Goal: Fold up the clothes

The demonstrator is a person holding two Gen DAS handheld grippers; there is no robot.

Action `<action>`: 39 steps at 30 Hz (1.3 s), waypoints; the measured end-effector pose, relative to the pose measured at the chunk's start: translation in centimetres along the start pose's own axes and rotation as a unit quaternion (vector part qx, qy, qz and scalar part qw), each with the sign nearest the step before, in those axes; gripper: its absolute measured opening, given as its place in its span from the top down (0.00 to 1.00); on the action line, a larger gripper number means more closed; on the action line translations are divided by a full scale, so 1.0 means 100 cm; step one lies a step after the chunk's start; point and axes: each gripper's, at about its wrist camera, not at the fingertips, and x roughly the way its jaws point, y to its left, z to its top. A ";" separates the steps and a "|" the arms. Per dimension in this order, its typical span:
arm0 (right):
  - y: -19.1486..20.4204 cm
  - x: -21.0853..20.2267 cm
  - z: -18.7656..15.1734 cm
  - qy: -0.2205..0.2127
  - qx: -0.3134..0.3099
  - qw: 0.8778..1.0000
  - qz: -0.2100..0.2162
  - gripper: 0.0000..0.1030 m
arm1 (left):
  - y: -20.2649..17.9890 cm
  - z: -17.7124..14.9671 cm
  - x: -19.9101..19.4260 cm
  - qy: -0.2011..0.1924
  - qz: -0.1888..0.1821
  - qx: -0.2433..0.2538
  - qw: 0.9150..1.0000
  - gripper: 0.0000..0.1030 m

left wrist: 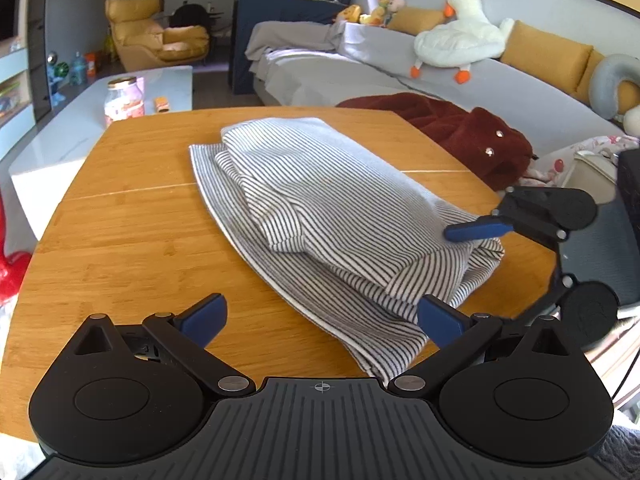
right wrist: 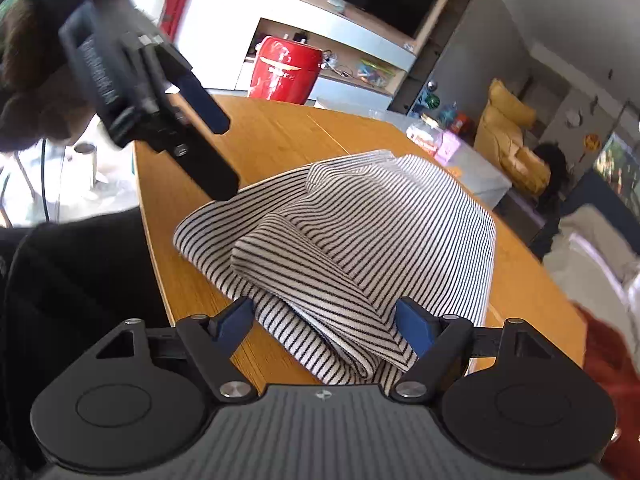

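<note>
Striped garment (left wrist: 320, 208): soft knit, thin dark stripes on white, folded in a rounded heap on the wooden counter (left wrist: 132, 232). Left tongs (left wrist: 322, 320): released, spread wide, the garment's near hem just ahead. Right tongs (right wrist: 326, 326): jaws apart, straddling a folded edge; pad contact perhaps, hard to make out. Garment's underside layers hidden.

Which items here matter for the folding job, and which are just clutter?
Job:
- black-and-white striped knit garment, bundled on the round wooden table
- left gripper, open
- right gripper, open, astride the garment's near fold

Lying about:
- dark red fuzzy garment on the grey sofa
- white plush duck
- pink-labelled jar
- red drum stool
</note>
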 end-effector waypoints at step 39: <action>-0.008 -0.038 -0.004 -0.070 0.121 0.990 -0.027 0.40 | 0.097 0.093 0.136 0.007 -0.046 -0.254 0.966 0.22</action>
